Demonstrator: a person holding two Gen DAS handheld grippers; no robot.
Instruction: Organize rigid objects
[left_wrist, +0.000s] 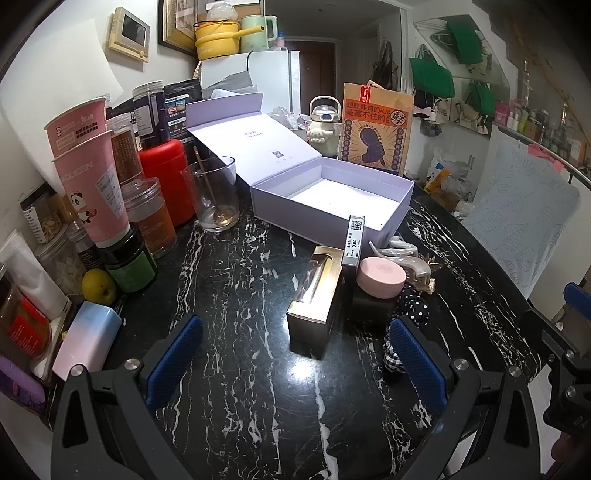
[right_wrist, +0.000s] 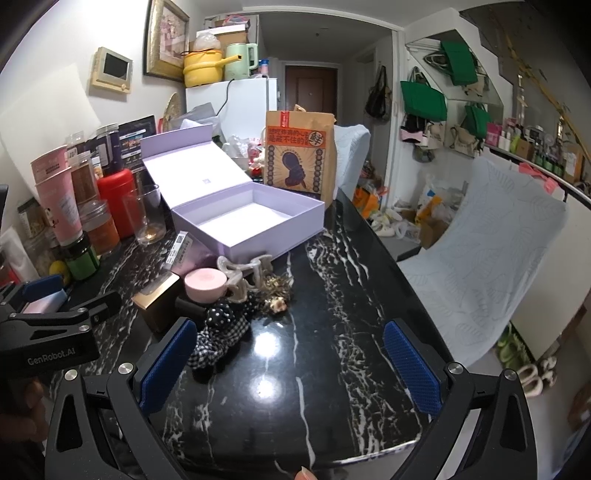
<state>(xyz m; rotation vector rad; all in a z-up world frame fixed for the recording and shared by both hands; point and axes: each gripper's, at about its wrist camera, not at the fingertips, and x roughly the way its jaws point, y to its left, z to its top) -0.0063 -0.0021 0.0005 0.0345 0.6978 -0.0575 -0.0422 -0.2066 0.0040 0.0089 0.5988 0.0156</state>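
The lavender box (left_wrist: 332, 199) sits open and empty on the black marble table (left_wrist: 240, 295), lid leaning back. Just in front of the box cluster a gold carton (left_wrist: 314, 295), a pink-lidded jar (left_wrist: 380, 284), a pale hair claw (right_wrist: 243, 277) and checked scrunchies (right_wrist: 218, 332). Right of the box the tabletop lies bare to its edge. The left gripper (left_wrist: 295, 362) and right gripper (right_wrist: 291, 365) hover spread wide, holding nothing

An open box (left_wrist: 332, 199) sits far on the surface (left_wrist: 240, 280), a glass (left_wrist: 214, 192) to its left. Nearer lie a carton (left_wrist: 314, 291) and, right of it, a jar (left_wrist: 380, 280) — a hair clip (right_wrist: 243, 273) just behind.
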